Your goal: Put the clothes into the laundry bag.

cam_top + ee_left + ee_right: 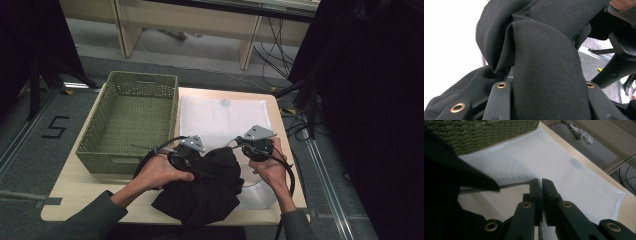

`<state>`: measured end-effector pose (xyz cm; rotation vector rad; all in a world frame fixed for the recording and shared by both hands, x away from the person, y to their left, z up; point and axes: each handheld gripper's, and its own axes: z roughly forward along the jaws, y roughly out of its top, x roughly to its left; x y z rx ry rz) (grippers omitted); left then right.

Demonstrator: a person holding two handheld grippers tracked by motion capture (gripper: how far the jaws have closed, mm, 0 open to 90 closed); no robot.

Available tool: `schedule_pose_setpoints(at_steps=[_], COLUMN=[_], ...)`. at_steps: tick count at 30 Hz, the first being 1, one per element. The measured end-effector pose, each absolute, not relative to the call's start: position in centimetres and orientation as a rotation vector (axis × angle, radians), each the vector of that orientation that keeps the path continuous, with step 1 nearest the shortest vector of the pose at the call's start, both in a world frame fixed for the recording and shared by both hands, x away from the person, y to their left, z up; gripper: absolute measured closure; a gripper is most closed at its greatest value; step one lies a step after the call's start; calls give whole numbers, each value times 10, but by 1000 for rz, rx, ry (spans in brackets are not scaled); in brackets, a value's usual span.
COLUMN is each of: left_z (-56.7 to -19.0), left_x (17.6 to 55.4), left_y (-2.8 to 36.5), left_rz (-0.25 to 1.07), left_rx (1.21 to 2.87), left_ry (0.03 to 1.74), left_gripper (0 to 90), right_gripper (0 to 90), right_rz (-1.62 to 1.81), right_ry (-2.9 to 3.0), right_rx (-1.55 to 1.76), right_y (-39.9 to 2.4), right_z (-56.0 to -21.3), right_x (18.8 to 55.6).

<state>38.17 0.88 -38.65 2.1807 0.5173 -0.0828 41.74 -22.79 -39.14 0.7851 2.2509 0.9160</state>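
Crumpled black fabric garment (205, 187) lies lower centre of the high view, on the pale wooden surface (75, 186), partly over the white mesh bag (222, 117). Left gripper view: left claw (544, 85) clamps a garment fold, presumably to lift it. Right gripper view: right claw (541, 185) pinches the bag's edge, likely holding its mouth open.

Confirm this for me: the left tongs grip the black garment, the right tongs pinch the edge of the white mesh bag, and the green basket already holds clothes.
One thing is wrong: the green basket holds nothing, as the high view shows. The rest stands: the left tongs grip the black garment, and the right tongs pinch the edge of the white mesh bag.
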Motion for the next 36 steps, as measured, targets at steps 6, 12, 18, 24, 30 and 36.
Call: schedule_pose_setpoints(at_steps=[6, 12, 18, 24, 30, 36], left_z=[-406, -426, -453, -436, -403, -377], left_x=[400, 424, 433, 423, 416, 416], left_y=[-11, -24, -42, -42, -23, -2], left_rz=[-112, -84, -92, -59, -7, -8], left_rx=[2182, 2179, 2143, 2095, 2077, 2000], left_ry=[593, 723, 817, 801, 733, 728], left_gripper=[593, 563, 450, 238, 223, 205], right_gripper=[882, 883, 883, 883, 882, 882], right_rz=[939, 956, 930, 930, 932, 935], right_ry=[2224, 2195, 2219, 2246, 2225, 2228], right_rx=[765, 749, 723, 742, 725, 735], right_y=[-228, -227, -224, -225, -225, -225], right_z=[-386, -381, -385, -388, -388, -387], right_x=[416, 412, 412, 413, 414, 413])
